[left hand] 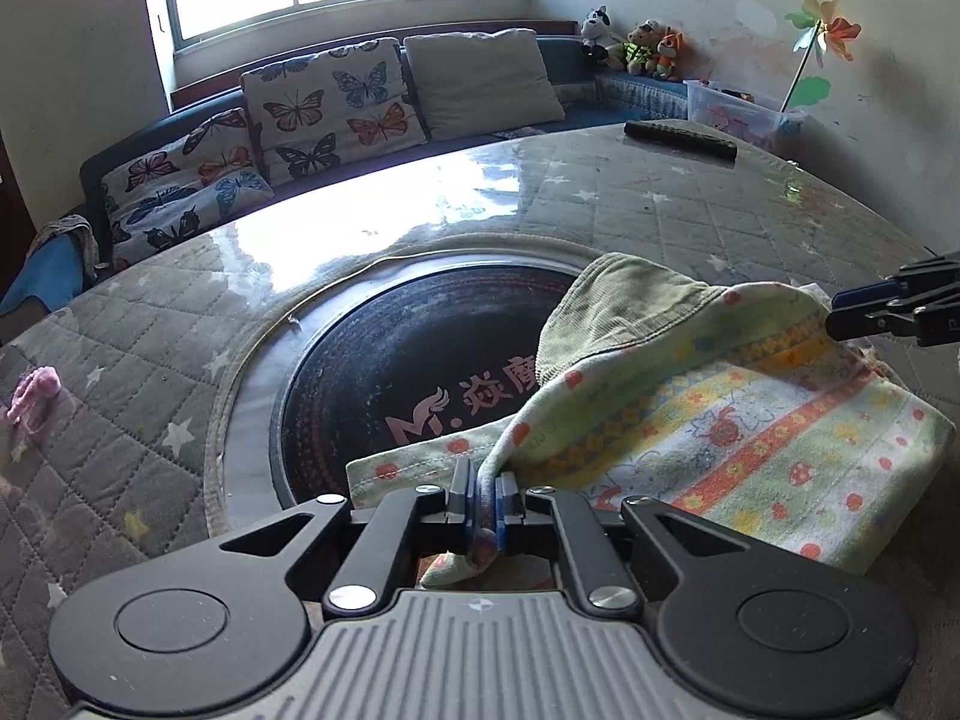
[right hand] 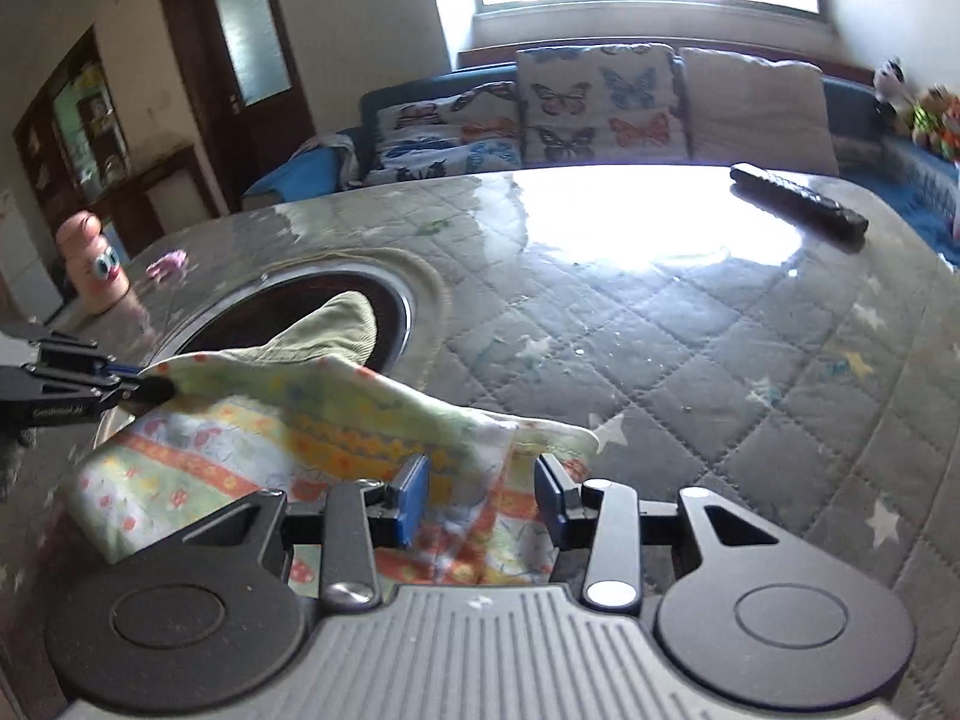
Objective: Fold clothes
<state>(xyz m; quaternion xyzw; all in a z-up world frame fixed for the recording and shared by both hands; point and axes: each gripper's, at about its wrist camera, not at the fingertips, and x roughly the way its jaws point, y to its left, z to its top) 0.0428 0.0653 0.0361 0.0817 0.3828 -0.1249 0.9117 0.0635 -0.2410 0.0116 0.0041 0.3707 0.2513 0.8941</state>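
Note:
A small child's garment [left hand: 720,414], pale green with orange, yellow and red printed bands and an olive corduroy part [left hand: 618,306], lies partly folded on the round table. My left gripper [left hand: 483,501] is shut on a near edge of the garment. My right gripper [right hand: 483,495] is open, its blue pads [right hand: 414,495] standing either side of the garment's cloth [right hand: 300,420] without pinching it. The left gripper shows at the left edge of the right wrist view [right hand: 141,390], and the right gripper at the right edge of the left wrist view [left hand: 840,312].
The table has a grey quilted star cover [left hand: 690,210] under clear plastic and a dark round centre plate [left hand: 420,360]. A black remote [left hand: 681,138] lies at the far edge. A pink item [left hand: 33,396] sits at left. A sofa with butterfly cushions [left hand: 336,108] stands behind.

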